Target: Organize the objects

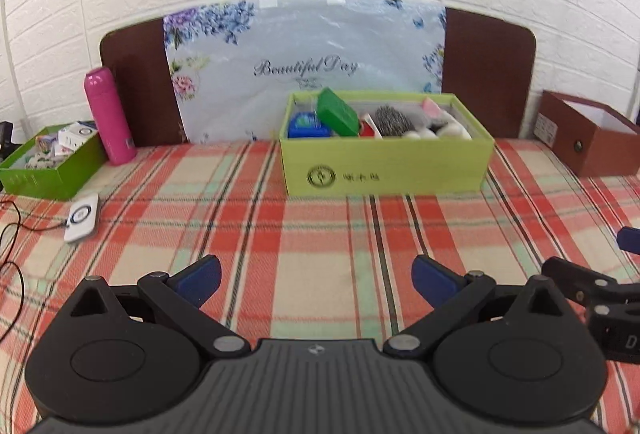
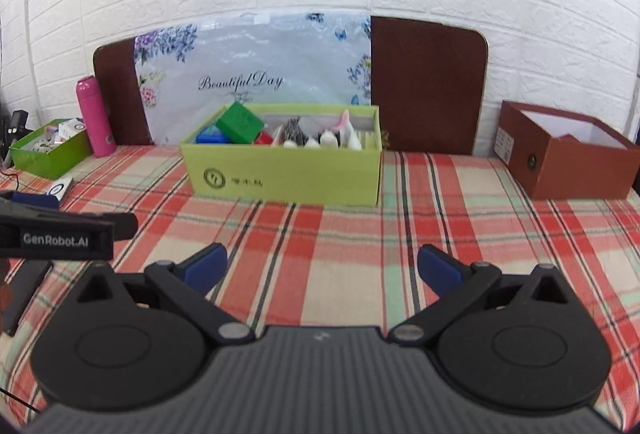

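Observation:
A lime-green box (image 1: 386, 165) stands at the back middle of the plaid cloth, full of small items: a green box (image 1: 338, 111), a blue tin (image 1: 308, 125), a grey spiky ball (image 1: 394, 119) and white toys. It also shows in the right wrist view (image 2: 280, 173). My left gripper (image 1: 316, 280) is open and empty, low over the cloth in front of the box. My right gripper (image 2: 322, 268) is open and empty, beside it to the right. An open brown box (image 2: 568, 157) stands at the right.
A smaller green box (image 1: 48, 163) with small packets sits at the left, next to a pink bottle (image 1: 109, 115). A white flat device (image 1: 83, 218) with a black cable lies on the cloth. A floral bag (image 1: 304, 69) leans on the brown headboard. A white brick wall stands behind.

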`<state>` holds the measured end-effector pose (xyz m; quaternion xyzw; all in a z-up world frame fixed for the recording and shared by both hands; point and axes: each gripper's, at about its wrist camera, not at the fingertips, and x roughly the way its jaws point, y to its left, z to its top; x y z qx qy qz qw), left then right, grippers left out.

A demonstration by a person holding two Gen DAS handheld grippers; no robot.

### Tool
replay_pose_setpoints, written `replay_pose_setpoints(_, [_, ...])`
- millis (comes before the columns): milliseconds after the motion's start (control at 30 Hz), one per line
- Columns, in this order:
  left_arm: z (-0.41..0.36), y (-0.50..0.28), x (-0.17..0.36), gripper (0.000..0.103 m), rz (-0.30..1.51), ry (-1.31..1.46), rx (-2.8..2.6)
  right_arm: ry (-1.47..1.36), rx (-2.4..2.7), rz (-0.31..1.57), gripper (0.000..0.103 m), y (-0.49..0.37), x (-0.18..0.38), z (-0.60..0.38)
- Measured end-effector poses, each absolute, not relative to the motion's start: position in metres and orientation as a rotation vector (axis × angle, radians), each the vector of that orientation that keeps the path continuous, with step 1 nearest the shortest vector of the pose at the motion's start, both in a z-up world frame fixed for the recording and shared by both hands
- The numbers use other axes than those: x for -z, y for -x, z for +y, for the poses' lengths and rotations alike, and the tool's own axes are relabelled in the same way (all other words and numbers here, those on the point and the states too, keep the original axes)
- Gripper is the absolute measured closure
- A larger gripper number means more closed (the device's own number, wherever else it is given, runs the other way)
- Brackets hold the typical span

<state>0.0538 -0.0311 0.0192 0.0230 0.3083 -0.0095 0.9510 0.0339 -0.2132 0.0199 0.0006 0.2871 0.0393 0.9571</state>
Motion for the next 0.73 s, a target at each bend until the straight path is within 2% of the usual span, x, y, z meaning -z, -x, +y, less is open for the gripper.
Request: replay_pose_setpoints(733, [-0.025,-0.046,-0.012,0.000,0.637,-0.014,0.024,-0.049,-0.024,0.616,0.000,-0.026,-0.003,-0.217])
